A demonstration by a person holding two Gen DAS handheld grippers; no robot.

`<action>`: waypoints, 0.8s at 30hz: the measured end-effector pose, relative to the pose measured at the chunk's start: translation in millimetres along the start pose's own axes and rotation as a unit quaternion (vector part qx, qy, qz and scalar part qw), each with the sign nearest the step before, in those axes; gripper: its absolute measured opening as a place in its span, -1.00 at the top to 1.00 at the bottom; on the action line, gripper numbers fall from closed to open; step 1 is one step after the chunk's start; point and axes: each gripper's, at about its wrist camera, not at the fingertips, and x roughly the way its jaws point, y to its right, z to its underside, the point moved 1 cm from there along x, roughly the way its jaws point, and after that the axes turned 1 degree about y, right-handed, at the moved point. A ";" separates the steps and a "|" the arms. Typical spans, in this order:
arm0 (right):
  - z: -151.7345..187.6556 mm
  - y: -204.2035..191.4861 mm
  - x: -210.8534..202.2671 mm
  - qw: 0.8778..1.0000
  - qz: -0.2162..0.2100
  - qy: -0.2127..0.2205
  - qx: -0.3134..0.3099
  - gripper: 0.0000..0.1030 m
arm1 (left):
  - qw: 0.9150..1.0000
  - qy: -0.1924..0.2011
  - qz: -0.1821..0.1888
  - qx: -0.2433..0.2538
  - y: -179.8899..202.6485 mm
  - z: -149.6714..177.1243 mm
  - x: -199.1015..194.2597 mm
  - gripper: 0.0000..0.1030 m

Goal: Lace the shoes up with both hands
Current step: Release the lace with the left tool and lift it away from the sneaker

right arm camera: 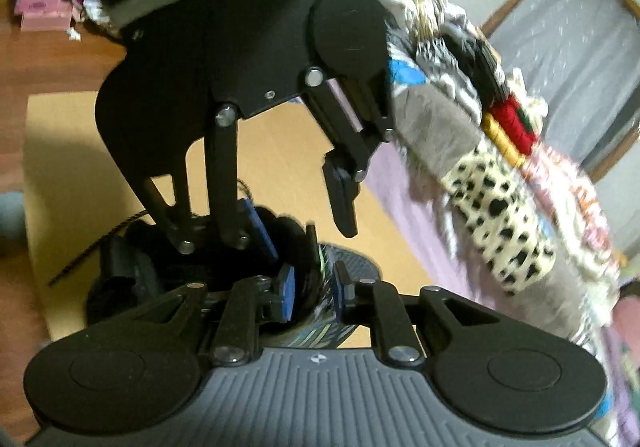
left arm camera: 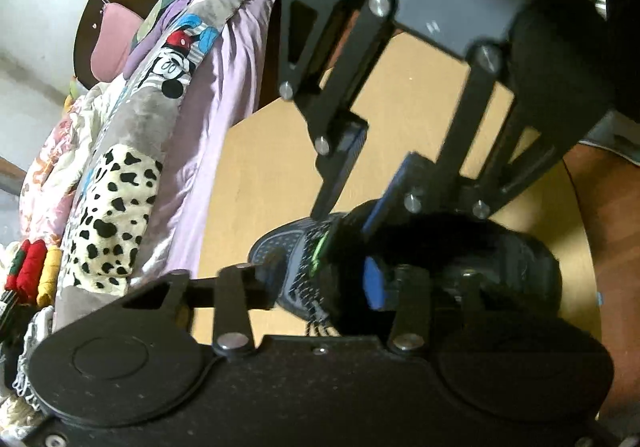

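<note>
A dark mesh shoe (left arm camera: pixel 280 247) with a green accent lies on a tan board (left arm camera: pixel 400 107), toe toward the bedding. My left gripper (left arm camera: pixel 316 285) is open and straddles the shoe's laced upper, blue pads on either side. From above, my right gripper (left arm camera: pixel 343 222) reaches down onto the same spot. In the right wrist view, the right gripper (right arm camera: pixel 313 289) is open, its pads apart over the shoe (right arm camera: pixel 352 259) with the mesh showing between them. The left gripper (right arm camera: pixel 312 247) hangs opposite, fingers apart. A black lace (right arm camera: pixel 80 263) trails off the heel side across the board (right arm camera: pixel 280 151).
A pile of bedding and clothes (left arm camera: pixel 132 167) with a spotted cloth (right arm camera: pixel 500 187) borders the board on one long side. Wooden floor (right arm camera: pixel 60 63) surrounds the board, with pink boxes (right arm camera: pixel 40 7) far off. Both grippers crowd the same part of the shoe.
</note>
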 end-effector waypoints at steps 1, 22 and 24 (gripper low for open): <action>2.1 5.4 -2.7 1.000 -0.012 -0.003 0.027 0.64 | 1.000 0.000 -0.003 -0.013 -0.9 1.4 1.5 0.67; 106.5 40.7 13.6 0.456 -0.170 0.022 0.873 0.00 | 0.985 0.013 -0.041 -0.165 -7.7 11.1 -4.3 0.78; 105.4 39.7 11.5 0.445 -0.160 0.021 0.881 0.00 | 0.986 0.014 -0.038 -0.159 -5.3 10.3 -6.2 0.79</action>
